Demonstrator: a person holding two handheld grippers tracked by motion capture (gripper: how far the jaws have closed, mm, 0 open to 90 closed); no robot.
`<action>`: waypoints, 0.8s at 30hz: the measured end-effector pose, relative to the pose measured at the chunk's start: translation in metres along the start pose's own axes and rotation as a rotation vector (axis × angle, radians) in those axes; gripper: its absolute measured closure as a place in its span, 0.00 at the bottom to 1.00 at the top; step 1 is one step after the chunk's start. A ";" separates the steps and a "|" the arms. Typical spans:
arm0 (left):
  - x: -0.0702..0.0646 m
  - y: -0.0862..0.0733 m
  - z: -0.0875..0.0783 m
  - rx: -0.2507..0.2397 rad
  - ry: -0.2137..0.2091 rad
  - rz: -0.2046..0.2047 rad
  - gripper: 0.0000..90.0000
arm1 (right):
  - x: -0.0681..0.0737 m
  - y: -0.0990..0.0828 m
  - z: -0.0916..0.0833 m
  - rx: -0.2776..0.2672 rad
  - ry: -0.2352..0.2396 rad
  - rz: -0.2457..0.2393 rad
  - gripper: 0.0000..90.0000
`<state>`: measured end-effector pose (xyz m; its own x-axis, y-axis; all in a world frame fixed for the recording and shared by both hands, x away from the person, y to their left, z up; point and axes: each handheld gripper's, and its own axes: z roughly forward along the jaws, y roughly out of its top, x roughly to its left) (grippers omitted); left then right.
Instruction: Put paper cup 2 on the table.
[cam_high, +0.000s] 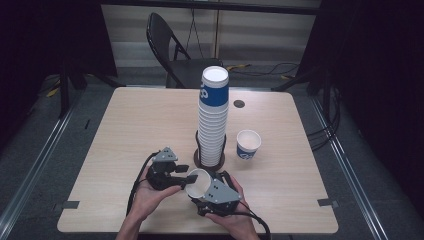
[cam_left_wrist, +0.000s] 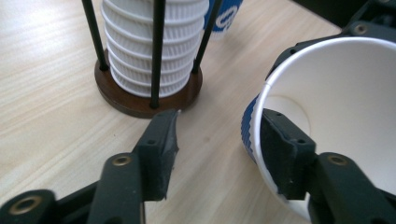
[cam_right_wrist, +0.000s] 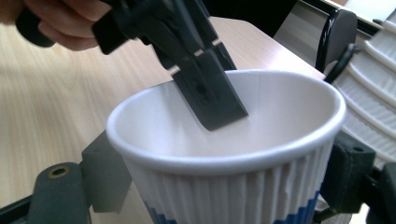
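High view: both hands meet near the desk's (cam_high: 125, 120) front edge. The right gripper (cam_high: 202, 192) clamps one cup (cam_high: 198, 183); the left gripper (cam_high: 181, 176) is part-open, one jaw inside the rim. One cup stack (cam_high: 213, 120) and one loose cup (cam_high: 248, 144) stand behind.

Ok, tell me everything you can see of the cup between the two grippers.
The cup is white ribbed paper with a blue band low on its wall, rolled rim, empty. The right gripper clamps its wall from both sides. One finger of the left gripper reaches inside its mouth, jaws open, unpinched. It tilts beside the cup stack.

Table evenly lit from above, dark surroundings; gripper views soft, slightly blurred nearby.
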<state>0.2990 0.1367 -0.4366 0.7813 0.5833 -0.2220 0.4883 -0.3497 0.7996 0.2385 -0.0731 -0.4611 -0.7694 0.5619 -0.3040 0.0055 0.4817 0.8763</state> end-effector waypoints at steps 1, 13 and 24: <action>0.000 0.000 -0.001 -0.020 0.005 0.008 0.47 | -0.002 -0.001 0.000 0.001 -0.004 0.007 0.21; 0.003 -0.008 -0.013 -0.176 0.072 -0.034 0.25 | -0.022 -0.016 -0.009 -0.014 -0.035 0.148 0.21; 0.005 -0.023 -0.020 -0.273 0.124 0.000 0.17 | -0.039 -0.026 -0.019 -0.067 -0.069 0.295 0.21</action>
<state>0.2835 0.1625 -0.4446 0.7195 0.6745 -0.1653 0.3525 -0.1497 0.9238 0.2560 -0.1205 -0.4650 -0.6955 0.7164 -0.0560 0.1779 0.2472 0.9525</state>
